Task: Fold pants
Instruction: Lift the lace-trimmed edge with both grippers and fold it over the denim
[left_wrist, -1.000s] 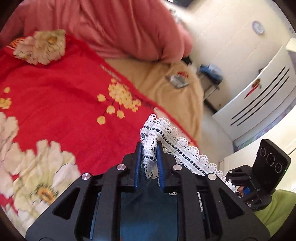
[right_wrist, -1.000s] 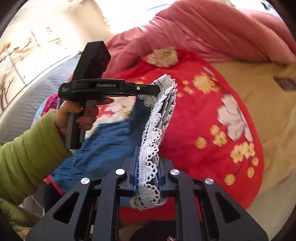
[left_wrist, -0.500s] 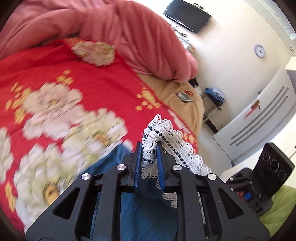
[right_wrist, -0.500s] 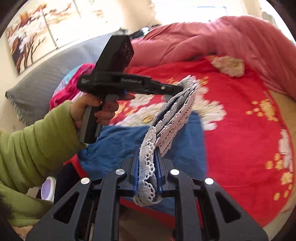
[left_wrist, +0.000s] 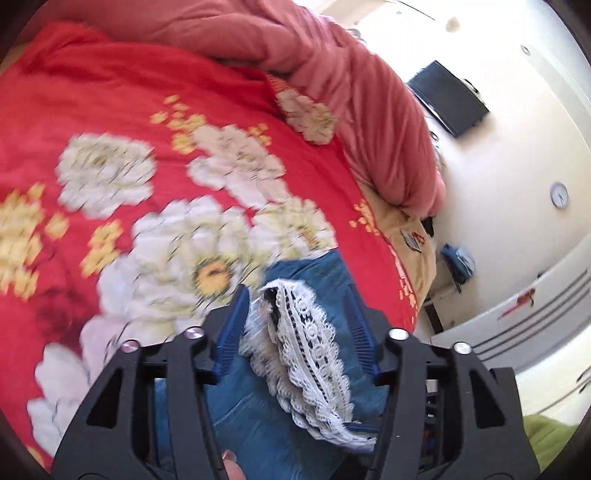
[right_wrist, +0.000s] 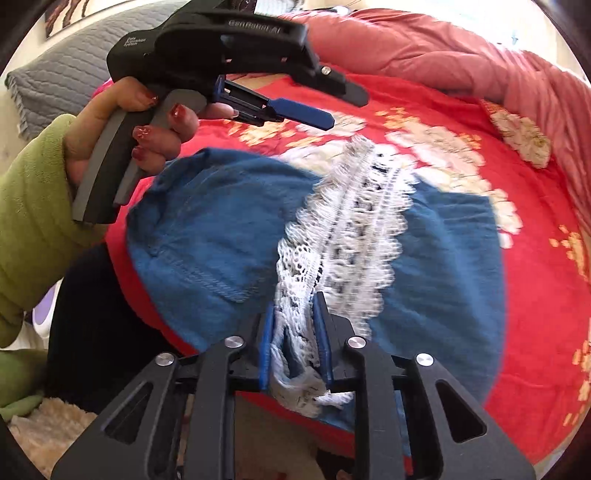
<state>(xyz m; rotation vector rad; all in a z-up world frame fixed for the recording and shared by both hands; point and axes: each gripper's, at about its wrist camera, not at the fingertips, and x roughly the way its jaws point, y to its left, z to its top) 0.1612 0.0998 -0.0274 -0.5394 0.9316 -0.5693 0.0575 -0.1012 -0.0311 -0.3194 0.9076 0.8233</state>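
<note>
Pants spread on red floral bedspread, lace hem running lengthwise away from right gripper, clamped on its near end; left gripper spread apart, empty, above far end.

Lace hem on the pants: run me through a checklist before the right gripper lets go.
1. Left gripper open, not gripping: ok.
2. Left gripper lifted above the fabric: ok.
3. Right gripper firm on the lace hem: cannot tell; lace sits between its fingers.
4. Blue pants resting on the red floral blanket: ok.
5. Hem lying flat: not ok; near end bunched.
</note>
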